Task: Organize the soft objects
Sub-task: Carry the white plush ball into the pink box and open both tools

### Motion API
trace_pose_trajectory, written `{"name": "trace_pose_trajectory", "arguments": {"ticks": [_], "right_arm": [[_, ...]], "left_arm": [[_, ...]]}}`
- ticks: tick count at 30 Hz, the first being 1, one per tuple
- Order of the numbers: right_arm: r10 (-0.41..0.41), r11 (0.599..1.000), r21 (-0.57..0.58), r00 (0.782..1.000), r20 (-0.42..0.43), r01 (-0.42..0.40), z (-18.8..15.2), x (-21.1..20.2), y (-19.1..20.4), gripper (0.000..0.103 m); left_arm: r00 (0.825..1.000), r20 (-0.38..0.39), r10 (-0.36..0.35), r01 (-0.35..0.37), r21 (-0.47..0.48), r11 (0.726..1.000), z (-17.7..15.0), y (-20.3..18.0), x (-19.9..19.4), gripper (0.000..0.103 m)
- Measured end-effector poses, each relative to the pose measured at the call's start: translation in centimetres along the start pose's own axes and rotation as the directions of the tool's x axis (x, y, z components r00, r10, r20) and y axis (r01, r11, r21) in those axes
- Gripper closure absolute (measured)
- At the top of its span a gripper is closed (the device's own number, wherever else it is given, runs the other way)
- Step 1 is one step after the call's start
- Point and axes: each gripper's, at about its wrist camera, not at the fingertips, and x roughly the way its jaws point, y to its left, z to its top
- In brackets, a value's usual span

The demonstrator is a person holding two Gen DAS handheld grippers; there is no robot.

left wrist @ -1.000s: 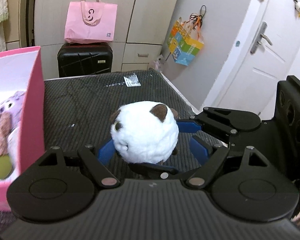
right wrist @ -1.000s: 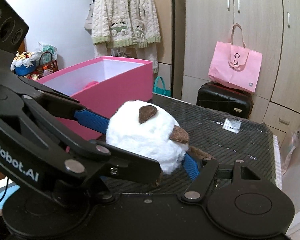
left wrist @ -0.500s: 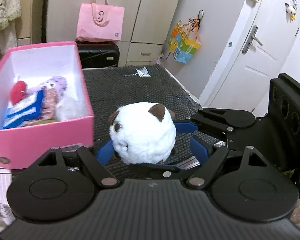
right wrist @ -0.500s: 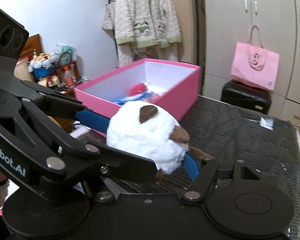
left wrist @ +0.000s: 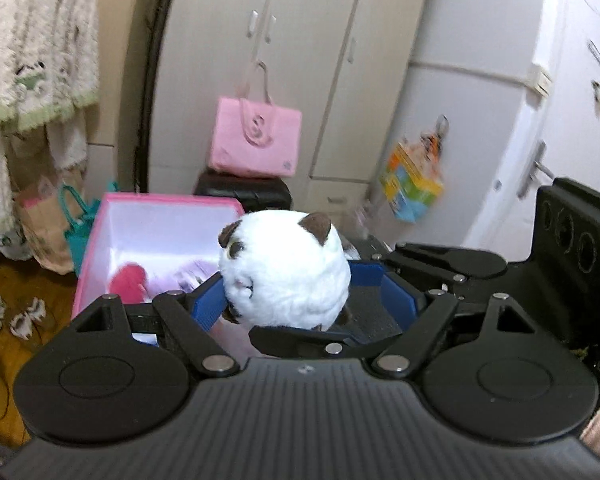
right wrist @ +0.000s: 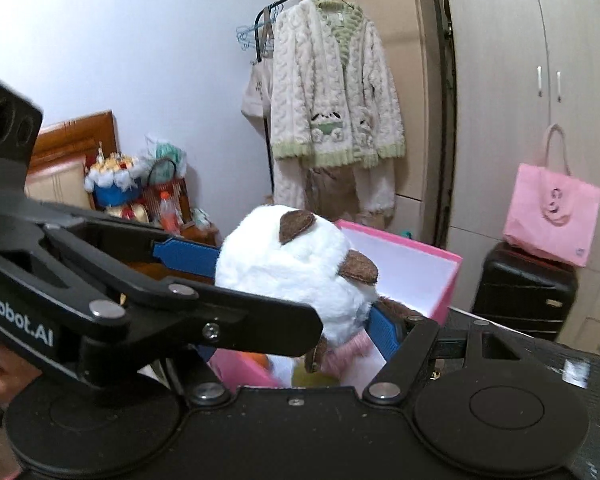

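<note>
Left wrist view: white round plush (left wrist: 284, 276) pinched between both grippers' blue fingers (left wrist: 206, 300), left gripper (left wrist: 300, 300), right gripper (right wrist: 292, 292); pink box (left wrist: 156, 204) at 10 o'clock, just beyond, below.

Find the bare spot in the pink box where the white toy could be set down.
The box looks bare at its far end, between the back wall and the red toy; the white toy may fit there. The near end is crowded: the red toy and a purple toy lie together.
</note>
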Motion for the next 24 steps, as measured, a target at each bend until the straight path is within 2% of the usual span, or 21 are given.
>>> {"name": "trace_pose_trajectory", "arguments": {"ticks": [7,13,18,21,24], "right_arm": [[0.068,0.996,0.058,0.998,-0.011,-0.067,2.4,6.0,-3.3,0.026],[0.090,0.994,0.069,0.991,-0.098,-0.084,2.8,11.6,-6.1,0.025],[0.097,0.995,0.056,0.979,-0.177,-0.088,2.5,14.5,-7.1,0.025],[0.047,0.999,0.006,0.978,-0.202,-0.047,2.2,15.1,-6.7,0.023],[-0.042,0.997,-0.077,0.980,-0.194,0.027,1.9,14.6,-6.1,0.023]], "left_arm": [[0.999,0.002,0.040,-0.040,-0.075,0.996,2.9,5.0,4.5,0.022],[0.997,-0.058,0.055,-0.063,-0.153,0.986,3.2,8.8,9.2,0.022],[0.991,-0.115,0.064,-0.089,-0.222,0.971,2.2,11.0,11.3,0.022],[0.989,-0.120,0.084,-0.109,-0.221,0.969,1.6,11.3,11.4,0.022],[0.984,-0.091,0.153,-0.166,-0.163,0.973,1.3,10.8,10.5,0.022]]}}
